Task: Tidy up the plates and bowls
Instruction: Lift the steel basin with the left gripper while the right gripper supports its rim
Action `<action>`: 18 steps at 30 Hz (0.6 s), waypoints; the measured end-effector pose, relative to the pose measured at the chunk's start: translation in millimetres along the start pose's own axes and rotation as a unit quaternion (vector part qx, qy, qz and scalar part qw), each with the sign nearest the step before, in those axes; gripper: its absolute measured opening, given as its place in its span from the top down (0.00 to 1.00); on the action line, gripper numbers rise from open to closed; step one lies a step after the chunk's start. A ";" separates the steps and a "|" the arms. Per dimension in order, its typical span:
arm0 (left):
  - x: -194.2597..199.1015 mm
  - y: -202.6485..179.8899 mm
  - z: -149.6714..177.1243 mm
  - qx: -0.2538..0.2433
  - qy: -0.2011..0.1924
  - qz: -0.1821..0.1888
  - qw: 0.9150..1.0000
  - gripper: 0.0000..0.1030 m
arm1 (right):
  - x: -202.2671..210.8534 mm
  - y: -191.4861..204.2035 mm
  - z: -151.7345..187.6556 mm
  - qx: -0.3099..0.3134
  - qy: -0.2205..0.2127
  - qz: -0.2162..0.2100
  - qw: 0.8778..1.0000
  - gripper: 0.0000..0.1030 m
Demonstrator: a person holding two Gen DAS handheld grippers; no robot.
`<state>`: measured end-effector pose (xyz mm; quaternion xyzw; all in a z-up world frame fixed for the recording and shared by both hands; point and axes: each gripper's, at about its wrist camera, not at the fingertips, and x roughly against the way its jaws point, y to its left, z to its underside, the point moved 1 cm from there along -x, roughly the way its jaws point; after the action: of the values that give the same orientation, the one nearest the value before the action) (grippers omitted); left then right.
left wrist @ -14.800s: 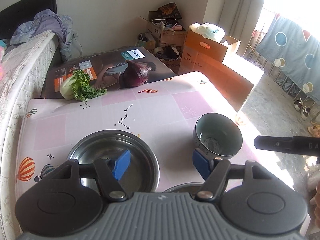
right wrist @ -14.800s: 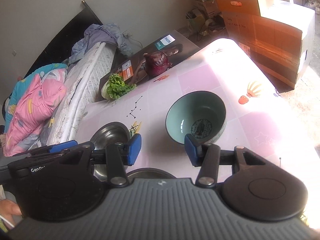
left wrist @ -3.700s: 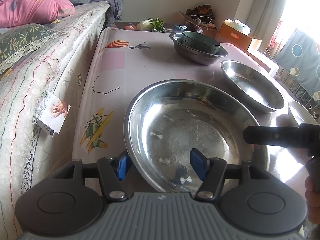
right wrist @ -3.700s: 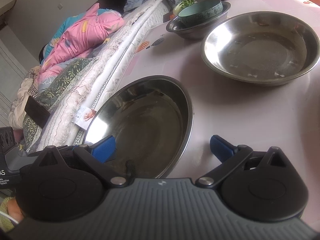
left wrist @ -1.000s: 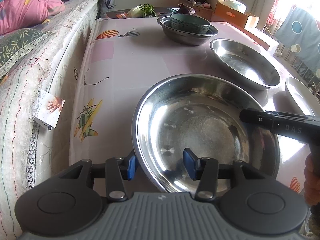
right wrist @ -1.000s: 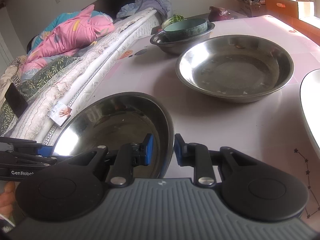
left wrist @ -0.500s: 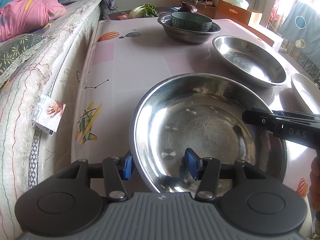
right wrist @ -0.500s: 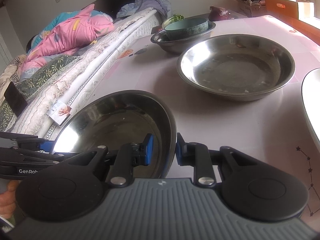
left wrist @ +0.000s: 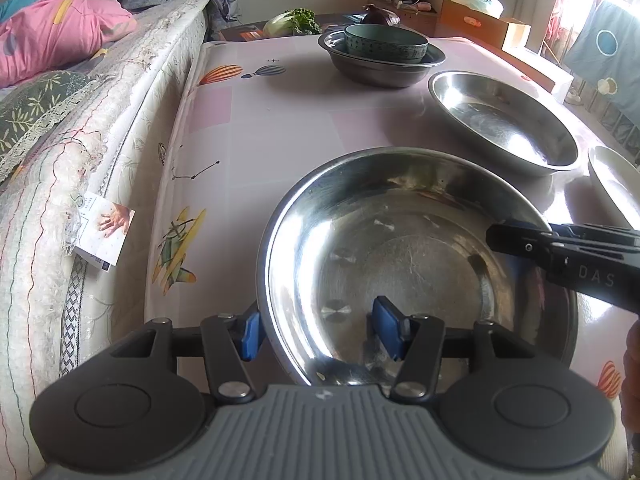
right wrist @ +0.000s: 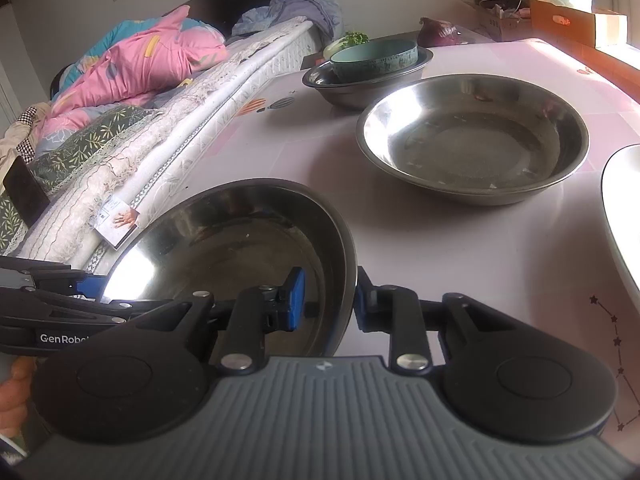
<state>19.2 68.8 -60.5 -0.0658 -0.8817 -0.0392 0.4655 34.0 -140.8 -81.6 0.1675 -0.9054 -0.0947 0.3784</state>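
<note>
Table (left wrist: pixel 256 120): pink tablecloth printed with balloons, planes and star lines, set beside a quilted mattress (left wrist: pixel 60 200)
Near dish (left wrist: pixel 416 264): wide shallow stainless-steel dish at the table's near edge, both grippers at its rim
Left gripper (left wrist: pixel 320 330): blue pads straddle the dish's near rim, one outside and one inside; jaws opening, neither pad visibly pressing the metal
Right gripper (right wrist: pixel 326 300): pads set on either side of the dish's right rim, narrow gap, jaws opening; whether they still pinch the rim cannot be told
Second dish (right wrist: pixel 472 136): similar round steel dish, farther back on the table, apart from the near one
Stack (left wrist: pixel 384 60): teal ceramic bowl (left wrist: pixel 386 42) sitting inside a smaller steel basin at the far end
White plate (left wrist: pixel 616 184): only its edge shows at the right
Behind the stack: leafy green vegetable (left wrist: pixel 290 20) and a purple onion (right wrist: pixel 438 32)
</note>
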 end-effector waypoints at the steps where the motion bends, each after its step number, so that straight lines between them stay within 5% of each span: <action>1: 0.1 0.0 0.1 0.000 0.000 0.000 1.000 0.45 | 0.0 -0.2 0.0 0.000 0.000 0.000 1.000 0.76; 18: 3.2 0.0 1.1 0.003 -0.002 -0.003 1.000 0.45 | -0.7 -0.5 0.2 -0.002 0.000 -0.001 1.000 0.75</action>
<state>16.5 69.2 -58.5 -0.0616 -0.8832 -0.0380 0.4634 34.5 -141.0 -82.3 0.1676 -0.9052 -0.0966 0.3783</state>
